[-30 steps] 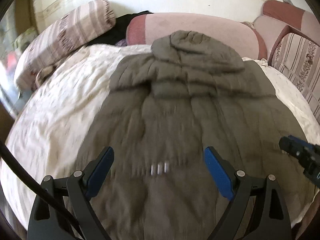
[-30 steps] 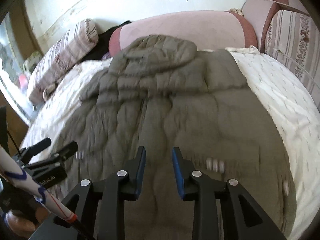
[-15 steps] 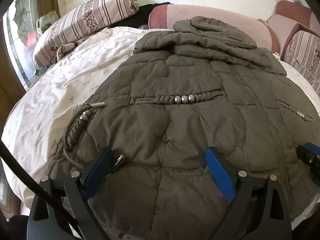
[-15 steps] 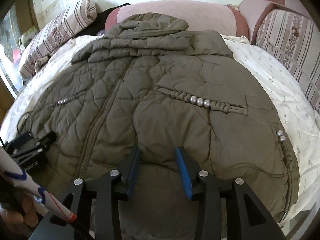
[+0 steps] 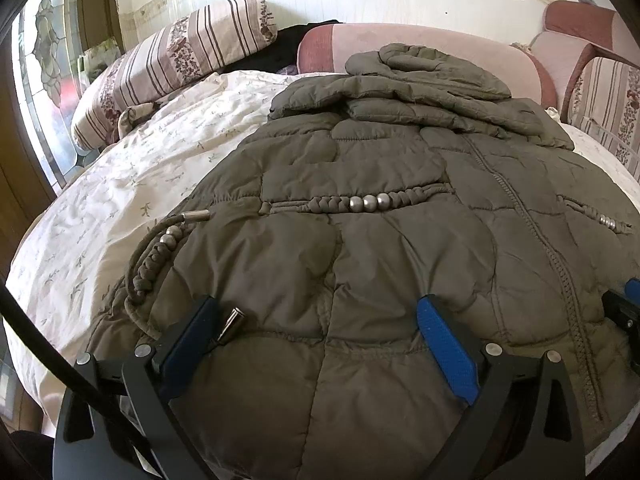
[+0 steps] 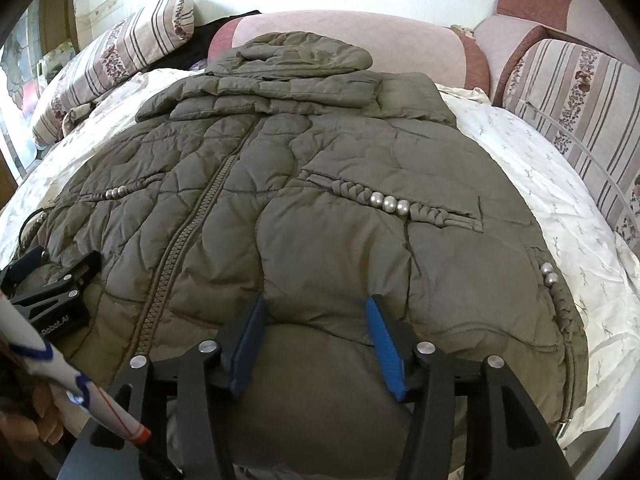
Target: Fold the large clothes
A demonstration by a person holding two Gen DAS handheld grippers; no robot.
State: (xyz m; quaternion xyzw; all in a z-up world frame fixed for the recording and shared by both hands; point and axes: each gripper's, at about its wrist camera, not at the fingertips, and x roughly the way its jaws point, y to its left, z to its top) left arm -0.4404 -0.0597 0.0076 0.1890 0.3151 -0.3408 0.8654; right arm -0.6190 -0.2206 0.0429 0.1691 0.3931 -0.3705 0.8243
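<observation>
Olive-green and puffy, the big coat [image 5: 380, 248] lies flat on the bed [image 5: 120, 200], front side up, and fills the middle of both pictures. Its hood [image 6: 296, 54] is at the top, next to a long pink cushion [image 6: 400, 40]. A zip [image 6: 192, 216] runs down the middle of the coat, and silver beads [image 5: 368, 201] sit on the pocket braid.

At the bottom of the left wrist picture, the left gripper [image 5: 320, 324] is wide open over the coat's bottom edge, holding nothing. A small metal cord end [image 5: 230, 322] lies just beside its left finger.

At the bottom of the right wrist picture, the right gripper [image 6: 316, 316] has just been opening. A puffy bump of coat sits between its blue pads [image 6: 382, 340], not squeezed.

A striped pillow [image 5: 172, 60] lies at the upper left.
</observation>
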